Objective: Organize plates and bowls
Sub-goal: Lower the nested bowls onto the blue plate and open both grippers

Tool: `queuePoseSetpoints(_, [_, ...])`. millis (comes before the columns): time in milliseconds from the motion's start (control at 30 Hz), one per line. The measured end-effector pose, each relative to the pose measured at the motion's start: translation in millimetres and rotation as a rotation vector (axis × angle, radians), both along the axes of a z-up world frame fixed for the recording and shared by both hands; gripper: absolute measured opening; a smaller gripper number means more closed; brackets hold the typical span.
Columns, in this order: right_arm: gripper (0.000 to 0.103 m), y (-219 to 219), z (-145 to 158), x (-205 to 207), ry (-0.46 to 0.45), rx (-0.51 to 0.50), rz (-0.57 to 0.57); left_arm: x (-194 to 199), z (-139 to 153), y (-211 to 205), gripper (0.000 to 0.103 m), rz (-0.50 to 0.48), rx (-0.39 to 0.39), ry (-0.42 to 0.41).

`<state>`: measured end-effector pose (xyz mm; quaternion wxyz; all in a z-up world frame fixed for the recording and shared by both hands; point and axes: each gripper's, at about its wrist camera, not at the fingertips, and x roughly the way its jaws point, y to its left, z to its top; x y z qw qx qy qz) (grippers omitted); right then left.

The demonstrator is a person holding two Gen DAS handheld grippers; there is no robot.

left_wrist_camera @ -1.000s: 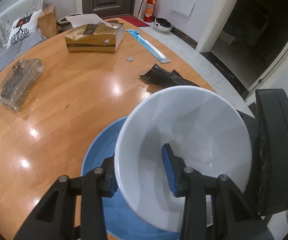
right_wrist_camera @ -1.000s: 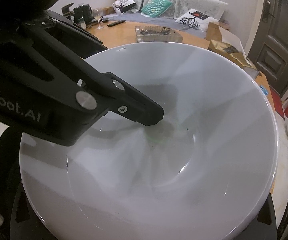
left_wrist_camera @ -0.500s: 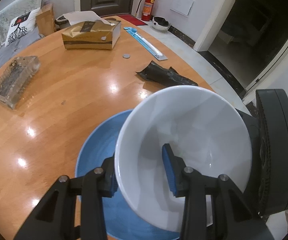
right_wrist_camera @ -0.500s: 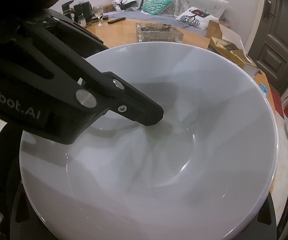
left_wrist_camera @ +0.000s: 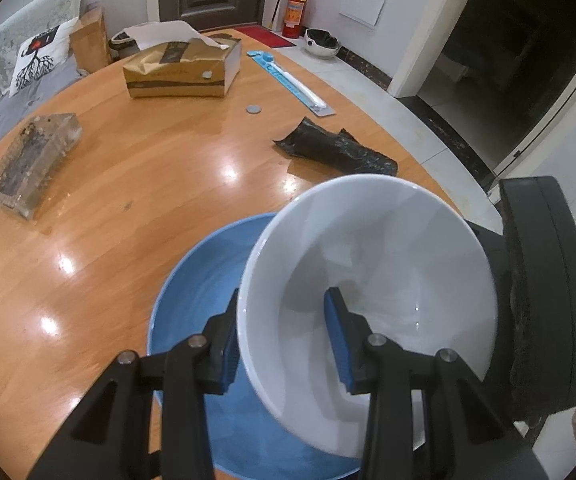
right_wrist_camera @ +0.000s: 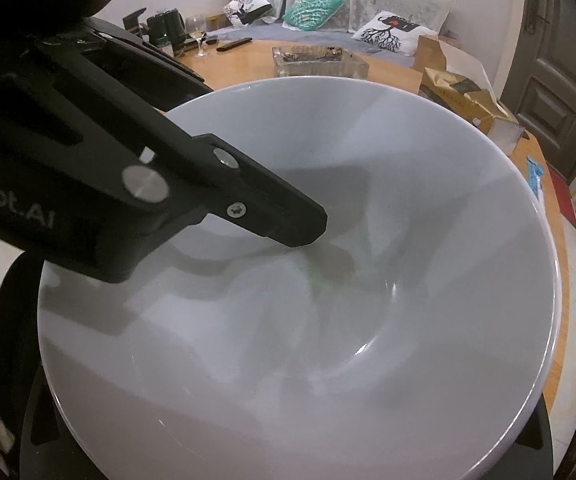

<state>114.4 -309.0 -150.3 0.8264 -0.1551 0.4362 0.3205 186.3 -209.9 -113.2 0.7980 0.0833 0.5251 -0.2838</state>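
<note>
A white bowl (left_wrist_camera: 372,264) is held tilted above a blue plate (left_wrist_camera: 200,300) that lies on the round wooden table (left_wrist_camera: 128,216). My left gripper (left_wrist_camera: 284,332) is shut on the bowl's near rim, one blue pad outside and one inside. The right gripper's body (left_wrist_camera: 540,304) shows at the bowl's far right side. In the right wrist view the bowl (right_wrist_camera: 368,320) fills the frame, with the left gripper's finger (right_wrist_camera: 280,220) reaching into it. My right gripper's own fingers are hidden under the bowl, so its state does not show.
On the table stand a gold tissue box (left_wrist_camera: 184,68), a glass ashtray (left_wrist_camera: 32,164), a black crumpled bag (left_wrist_camera: 336,148), a coin (left_wrist_camera: 253,109) and a blue packaged strip (left_wrist_camera: 292,82). A sofa with cushions (right_wrist_camera: 328,12) lies beyond. The table edge runs close on the right.
The bowl has shifted slightly over the blue plate, so more of the plate shows to its left. Both grippers keep the same hold.
</note>
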Motion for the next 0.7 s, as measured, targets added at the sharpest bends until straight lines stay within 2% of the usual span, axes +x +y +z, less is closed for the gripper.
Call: queuePoseSetpoints(700, [0.102,-1.8,-2.7,1.1,0.038,0.058,-0.024,-1.1,-0.4,0.0,0.035,0.001,0.011,-0.002])
